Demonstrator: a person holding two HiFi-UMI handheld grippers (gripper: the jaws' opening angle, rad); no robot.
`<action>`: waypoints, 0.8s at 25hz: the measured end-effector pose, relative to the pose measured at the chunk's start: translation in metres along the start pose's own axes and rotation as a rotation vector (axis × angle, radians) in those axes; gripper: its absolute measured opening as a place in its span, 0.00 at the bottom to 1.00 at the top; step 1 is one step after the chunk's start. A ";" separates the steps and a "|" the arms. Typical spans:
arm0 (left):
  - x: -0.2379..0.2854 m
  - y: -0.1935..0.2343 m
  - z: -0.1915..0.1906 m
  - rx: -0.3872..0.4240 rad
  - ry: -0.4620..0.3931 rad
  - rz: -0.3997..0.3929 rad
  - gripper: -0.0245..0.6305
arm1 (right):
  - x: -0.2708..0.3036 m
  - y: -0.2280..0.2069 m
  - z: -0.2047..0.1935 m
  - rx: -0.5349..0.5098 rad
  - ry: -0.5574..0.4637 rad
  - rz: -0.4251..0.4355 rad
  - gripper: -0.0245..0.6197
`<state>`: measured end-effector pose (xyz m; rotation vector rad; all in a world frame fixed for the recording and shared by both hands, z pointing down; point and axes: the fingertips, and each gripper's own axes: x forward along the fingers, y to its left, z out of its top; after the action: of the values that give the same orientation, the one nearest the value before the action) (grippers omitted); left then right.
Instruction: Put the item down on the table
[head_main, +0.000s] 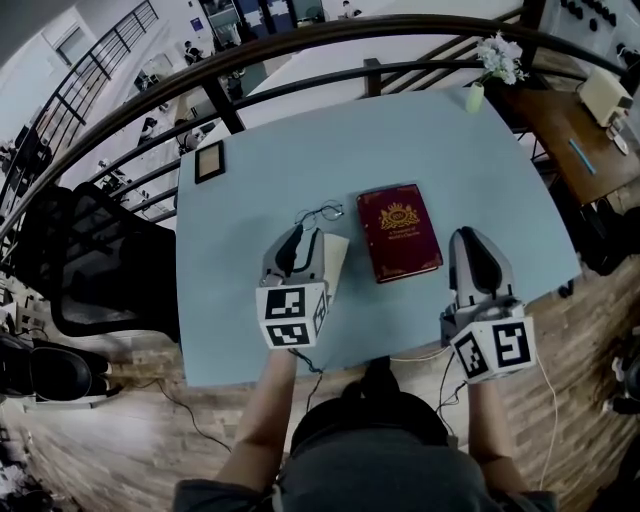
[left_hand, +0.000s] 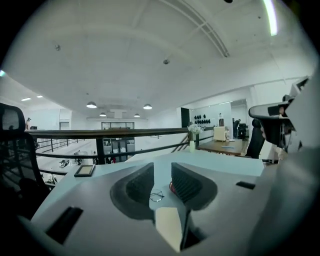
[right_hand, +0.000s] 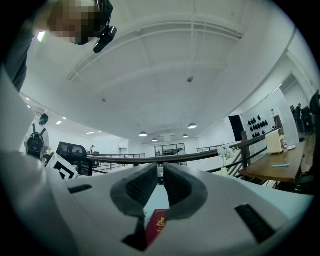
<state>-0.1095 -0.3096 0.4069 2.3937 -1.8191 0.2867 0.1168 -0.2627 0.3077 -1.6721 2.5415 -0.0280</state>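
**Entry: cream item at the left claw, hazards and position**

**Hazards (judged).**
- The cream item (head_main: 337, 262) looks to be flat on the worktop (head_main: 300, 140) already, partly under the left claw (head_main: 297, 238). If that claw draws off low or at a slant, a jaw could snag the item's edge and drag it toward the near rim at the bottom of the head view.
- A pair of spectacles (head_main: 320, 211) lies just beyond the claw's tips. Any forward push would knock them.
- The red book (head_main: 399, 232) lies just right of the cream item. A sideways shove could slide one against the other.

**Claws.**
- The left claw (left_hand: 162, 172) has its jaws apart with a moderate gap. Nothing sits between the pads, and the spectacles (left_hand: 156, 196) show through the gap.
- The right claw (head_main: 472, 245) stands at the lower right of the head view, clear of everything. In its own view the right claw (right_hand: 160, 172) has its jaws set narrow and grips nothing. The red book (right_hand: 157, 225) shows below them on the worktop.

**Position of the item.**
- Head view: left of centre, its left part covered by the left claw.
- Left gripper view: the cream item (left_hand: 169, 227) shows at bottom centre, below the roots of the jaws rather than between the pads.
- No view shows whether the claw's body touches it.
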 end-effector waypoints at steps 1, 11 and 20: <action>-0.005 0.001 0.006 -0.002 -0.018 0.001 0.20 | 0.000 0.000 0.000 0.000 -0.001 0.001 0.09; -0.033 0.004 0.041 -0.013 -0.121 0.020 0.07 | -0.001 0.007 0.003 -0.008 -0.004 0.022 0.06; -0.045 0.014 0.046 -0.036 -0.145 0.045 0.06 | 0.004 0.014 -0.001 -0.029 0.021 0.042 0.03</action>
<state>-0.1308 -0.2808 0.3523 2.4093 -1.9226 0.0861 0.1020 -0.2603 0.3071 -1.6371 2.6034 -0.0060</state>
